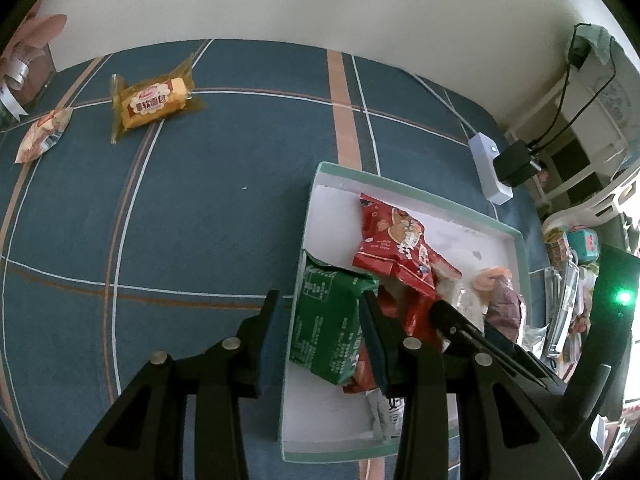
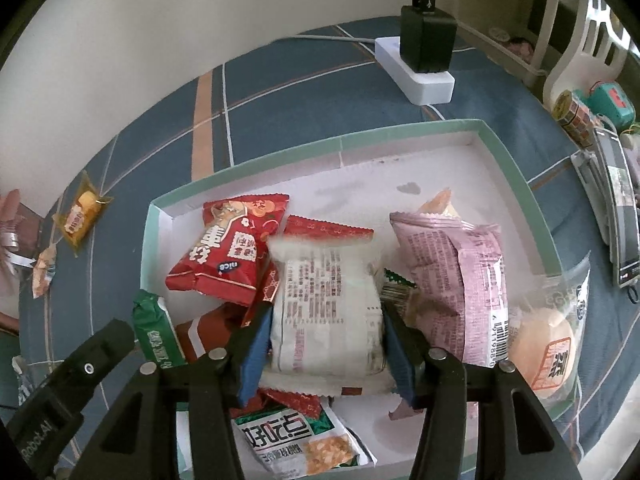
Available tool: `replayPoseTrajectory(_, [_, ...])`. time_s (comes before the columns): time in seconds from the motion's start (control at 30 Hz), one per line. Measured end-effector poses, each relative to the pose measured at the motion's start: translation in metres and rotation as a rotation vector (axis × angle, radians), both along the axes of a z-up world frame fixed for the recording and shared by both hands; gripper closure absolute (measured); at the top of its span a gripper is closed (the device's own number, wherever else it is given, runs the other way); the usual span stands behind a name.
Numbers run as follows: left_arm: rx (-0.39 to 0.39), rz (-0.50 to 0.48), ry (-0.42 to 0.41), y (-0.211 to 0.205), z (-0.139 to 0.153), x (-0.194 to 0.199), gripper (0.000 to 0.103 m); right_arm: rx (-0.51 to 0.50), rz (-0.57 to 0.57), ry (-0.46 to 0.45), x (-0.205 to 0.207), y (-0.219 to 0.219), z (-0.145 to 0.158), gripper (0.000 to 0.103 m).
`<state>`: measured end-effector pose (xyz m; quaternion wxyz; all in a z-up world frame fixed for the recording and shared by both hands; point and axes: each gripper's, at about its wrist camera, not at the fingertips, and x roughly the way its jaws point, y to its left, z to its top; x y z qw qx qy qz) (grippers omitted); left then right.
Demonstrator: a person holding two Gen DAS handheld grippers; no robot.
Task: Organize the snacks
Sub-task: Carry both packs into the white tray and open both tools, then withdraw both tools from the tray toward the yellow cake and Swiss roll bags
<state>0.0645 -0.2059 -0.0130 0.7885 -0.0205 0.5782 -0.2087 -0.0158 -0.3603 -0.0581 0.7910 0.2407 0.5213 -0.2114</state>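
Left claw (image 1: 320,320) grips the box (image 1: 516,248) wall beside a green packet (image 1: 328,320); on the plaid desk (image 1: 200,220) I see a yellow cake (image 1: 154,104) and a small wrapper (image 1: 44,134) left out. Right claw (image 2: 326,344) clasps a white packet (image 2: 324,312) over the piled box, so most seems done. Behind, a power strip (image 2: 420,80).

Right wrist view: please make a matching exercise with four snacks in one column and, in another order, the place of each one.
1 white packet
2 yellow cake packet
3 purple packet
4 clear bag with round bun

a on the cloth, outside the box
b across the box's right rim
c between the right gripper fingers
d in the box, right of the white packet

1-c, 2-a, 3-d, 4-b
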Motion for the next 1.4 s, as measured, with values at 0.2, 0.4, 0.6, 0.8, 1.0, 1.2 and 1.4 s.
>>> replayPoseTrajectory(0.2, [0.008, 0.028, 0.014, 0.006, -0.001, 0.001, 0.05, 0.014, 0.014, 0.011, 0.006, -0.001, 0.004, 0.027])
replayPoseTrajectory(0.4, [0.026, 0.063, 0.023, 0.013, 0.0, 0.004, 0.038, 0.009, 0.02, 0.013, 0.007, -0.001, 0.017, 0.025])
replayPoseTrajectory(0.6, [0.043, 0.089, 0.006, 0.02, 0.006, 0.003, 0.035, -0.009, 0.028, -0.014, 0.006, 0.0, 0.041, 0.024])
replayPoseTrajectory(0.8, [0.09, 0.125, -0.021, 0.025, 0.012, 0.004, 0.016, -0.06, 0.027, -0.027, 0.001, 0.004, 0.06, 0.014])
replayPoseTrajectory(1.0, [0.144, 0.165, -0.03, 0.035, 0.012, 0.009, 0.013, -0.099, 0.025, -0.022, 0.0, 0.003, 0.063, 0.0])
replayPoseTrajectory(1.2, [0.194, 0.205, -0.042, 0.041, 0.007, 0.011, 0.002, -0.112, 0.035, -0.014, 0.0, 0.003, 0.061, 0.0])
replayPoseTrajectory(1.4, [0.203, 0.24, -0.063, 0.052, 0.01, 0.015, 0.0, -0.127, 0.041, -0.024, 0.0, 0.007, 0.063, 0.0])
